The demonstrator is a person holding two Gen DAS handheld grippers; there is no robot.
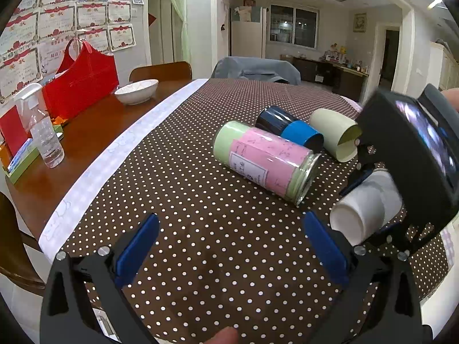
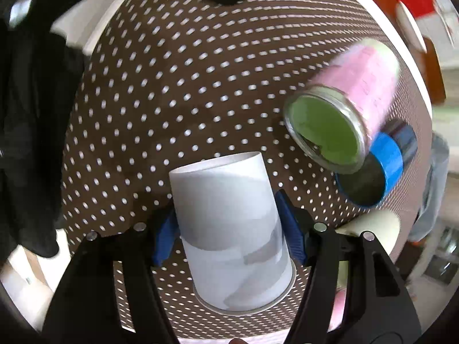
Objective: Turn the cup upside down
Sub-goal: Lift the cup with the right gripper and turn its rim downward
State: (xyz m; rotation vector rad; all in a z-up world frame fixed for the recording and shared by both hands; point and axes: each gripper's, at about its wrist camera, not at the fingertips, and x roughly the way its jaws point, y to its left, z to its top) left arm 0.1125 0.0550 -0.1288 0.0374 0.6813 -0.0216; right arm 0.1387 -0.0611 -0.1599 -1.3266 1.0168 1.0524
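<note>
My right gripper (image 2: 229, 229) is shut on a white paper cup (image 2: 229, 223), its blue pads pressed on both sides. The cup is held above the brown dotted tablecloth (image 2: 172, 86), with its closed base pointing away from the camera and its rim toward it. In the left wrist view the same cup (image 1: 364, 209) shows at the right, lying sideways in the right gripper (image 1: 370, 197). My left gripper (image 1: 229, 246) is open and empty, low over the cloth, left of the cup.
A pink-and-green jar (image 1: 264, 157), a blue cup (image 1: 292, 129) and a pale cream cup (image 1: 335, 134) lie on their sides on the cloth. A white bowl (image 1: 137, 90), a red bag (image 1: 80, 83) and a spray bottle (image 1: 43, 132) stand on the wooden table at left.
</note>
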